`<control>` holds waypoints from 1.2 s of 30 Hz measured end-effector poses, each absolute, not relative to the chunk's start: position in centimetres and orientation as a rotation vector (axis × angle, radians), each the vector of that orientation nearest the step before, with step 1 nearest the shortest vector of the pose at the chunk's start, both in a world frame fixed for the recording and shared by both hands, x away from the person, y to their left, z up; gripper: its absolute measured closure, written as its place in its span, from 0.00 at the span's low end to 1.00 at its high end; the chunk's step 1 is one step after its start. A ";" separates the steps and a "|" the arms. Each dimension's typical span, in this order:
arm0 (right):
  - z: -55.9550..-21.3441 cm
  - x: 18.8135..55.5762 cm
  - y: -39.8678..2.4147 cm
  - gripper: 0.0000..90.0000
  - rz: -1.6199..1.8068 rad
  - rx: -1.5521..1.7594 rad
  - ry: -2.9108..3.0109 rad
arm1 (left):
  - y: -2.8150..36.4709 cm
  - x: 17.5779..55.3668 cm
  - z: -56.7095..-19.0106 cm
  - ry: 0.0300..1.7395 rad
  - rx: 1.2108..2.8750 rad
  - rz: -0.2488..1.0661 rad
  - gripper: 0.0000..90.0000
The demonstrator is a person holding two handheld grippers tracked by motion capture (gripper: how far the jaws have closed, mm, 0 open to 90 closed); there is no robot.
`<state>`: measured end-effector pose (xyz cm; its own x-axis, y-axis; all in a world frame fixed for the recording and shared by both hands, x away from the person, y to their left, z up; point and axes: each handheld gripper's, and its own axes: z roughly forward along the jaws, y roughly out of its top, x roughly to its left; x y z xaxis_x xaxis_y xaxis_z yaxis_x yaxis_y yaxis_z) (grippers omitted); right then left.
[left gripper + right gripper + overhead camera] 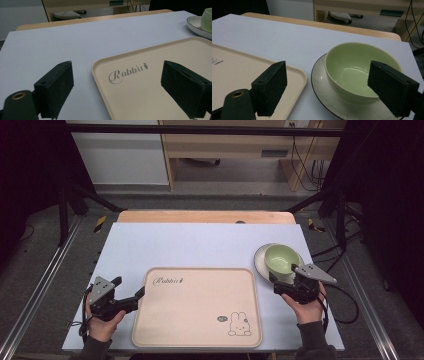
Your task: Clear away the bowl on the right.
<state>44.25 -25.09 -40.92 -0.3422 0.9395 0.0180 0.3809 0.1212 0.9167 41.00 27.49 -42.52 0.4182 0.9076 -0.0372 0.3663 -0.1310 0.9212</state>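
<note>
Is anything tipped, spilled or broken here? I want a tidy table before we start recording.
Nothing stands out. The green bowl sits upright and empty on its plate, right of the tray, which lies flat and bare on the table. No spills or cracks show.

tray (197, 306): beige, rabbit print, on the table (200, 245)
bowl (281, 258): green, sitting on a plate (261, 257), right of tray

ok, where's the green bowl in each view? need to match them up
High view: green bowl right of centre, on the plate.
Left gripper view: top right corner, cut by the edge.
Right gripper view: centre right, large.
Shared landmark: beige tray, its corner beside the plate.
</note>
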 end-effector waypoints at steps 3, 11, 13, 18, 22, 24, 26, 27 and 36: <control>-40.8 44.4 -25.2 0.18 1.198 1.290 1.798 | 27.5 41.0 -42.5 1.119 1.701 0.697 0.12; -40.5 44.7 -25.7 0.18 1.192 1.310 1.786 | 27.5 41.0 -42.5 1.118 1.701 0.698 0.12; -40.4 44.8 -25.8 0.18 1.191 1.313 1.781 | 27.5 41.0 -42.5 1.117 1.704 0.699 0.12; -40.4 45.2 -26.0 0.20 1.171 1.328 1.777 | 27.4 41.0 -42.5 1.115 1.707 0.697 0.12; -40.4 45.7 -26.2 0.21 1.155 1.353 1.780 | 27.4 41.0 -42.5 1.116 1.706 0.698 0.12; -40.4 45.9 -26.3 0.23 1.151 1.364 1.785 | 27.5 41.0 -42.5 1.117 1.702 0.697 0.12; -40.3 46.2 -26.4 0.24 1.150 1.375 1.782 | 27.5 41.0 -42.5 1.117 1.704 0.699 0.12; -40.3 46.3 -26.4 0.25 1.150 1.375 1.781 | 27.5 41.0 -42.5 1.116 1.705 0.699 0.12; -40.4 47.0 -27.2 0.27 1.113 1.409 1.777 | 27.4 40.9 -42.4 1.112 1.704 0.701 0.12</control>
<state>47.02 -27.18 -40.36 -0.2519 0.9669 0.0404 0.4584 0.0825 0.8849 40.92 27.45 -42.43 0.4223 0.9059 -0.0325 0.3617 -0.1356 0.9224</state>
